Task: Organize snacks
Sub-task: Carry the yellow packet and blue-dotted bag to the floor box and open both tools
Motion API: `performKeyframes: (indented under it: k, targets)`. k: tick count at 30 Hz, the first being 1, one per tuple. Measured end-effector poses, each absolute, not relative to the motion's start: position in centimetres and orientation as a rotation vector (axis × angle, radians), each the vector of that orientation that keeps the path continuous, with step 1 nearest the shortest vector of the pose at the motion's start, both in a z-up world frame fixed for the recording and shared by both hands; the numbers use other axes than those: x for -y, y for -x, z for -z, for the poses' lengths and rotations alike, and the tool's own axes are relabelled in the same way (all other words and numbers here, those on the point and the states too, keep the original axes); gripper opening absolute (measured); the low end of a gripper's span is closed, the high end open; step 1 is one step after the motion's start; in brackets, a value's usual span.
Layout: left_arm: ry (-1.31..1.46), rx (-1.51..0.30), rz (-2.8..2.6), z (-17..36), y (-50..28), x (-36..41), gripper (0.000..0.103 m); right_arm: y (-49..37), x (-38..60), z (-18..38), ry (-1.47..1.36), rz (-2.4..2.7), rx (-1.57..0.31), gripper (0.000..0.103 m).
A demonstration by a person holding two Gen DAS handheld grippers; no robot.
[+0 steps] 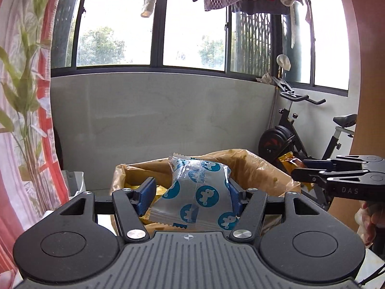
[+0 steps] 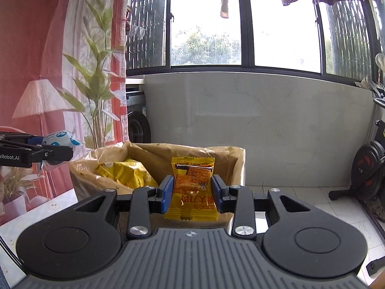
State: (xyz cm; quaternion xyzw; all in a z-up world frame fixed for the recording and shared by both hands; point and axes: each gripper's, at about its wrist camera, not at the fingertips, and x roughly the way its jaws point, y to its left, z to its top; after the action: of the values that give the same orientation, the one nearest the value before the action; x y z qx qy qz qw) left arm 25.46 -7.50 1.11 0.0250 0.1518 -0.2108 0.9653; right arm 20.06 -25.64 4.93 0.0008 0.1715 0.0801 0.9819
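Both tongs (image 1: 191,192) (image 2: 192,193) clamp snack packets (image 1: 202,192) (image 2: 192,190) between their pads.

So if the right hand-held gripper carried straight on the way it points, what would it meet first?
Probably the plastic-lined box just beyond the right hand-held gripper, which holds an orange snack packet; depth is unclear, so it might pass over the rim to the grey wall.
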Motion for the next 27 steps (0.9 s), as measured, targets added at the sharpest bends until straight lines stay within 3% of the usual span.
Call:
performKeyframes:
  k: [11, 15, 19, 27]
  targets:
    - [-0.004, -0.483, 0.397, 2.1, -35.3, 14.1, 0.065, -28.4, 24.6, -1.3, 0.094, -0.111, -0.496, 0.036]
    - [-0.019, -0.468, 0.439, 2.5, -36.3, 15.1, 0.066, -29.1, 25.0, -0.4, 0.063, -0.106, -0.529, 0.037]
    - [-0.032, -0.465, 0.449, 2.7, -36.4, 15.7, 0.076, -29.0, 25.2, -0.3, 0.066, -0.111, -0.537, 0.039]
    - [-0.023, -0.482, 0.415, 2.4, -34.3, 12.8, 0.081, -26.9, 25.9, -1.5, -0.012, -0.112, -0.504, 0.046]
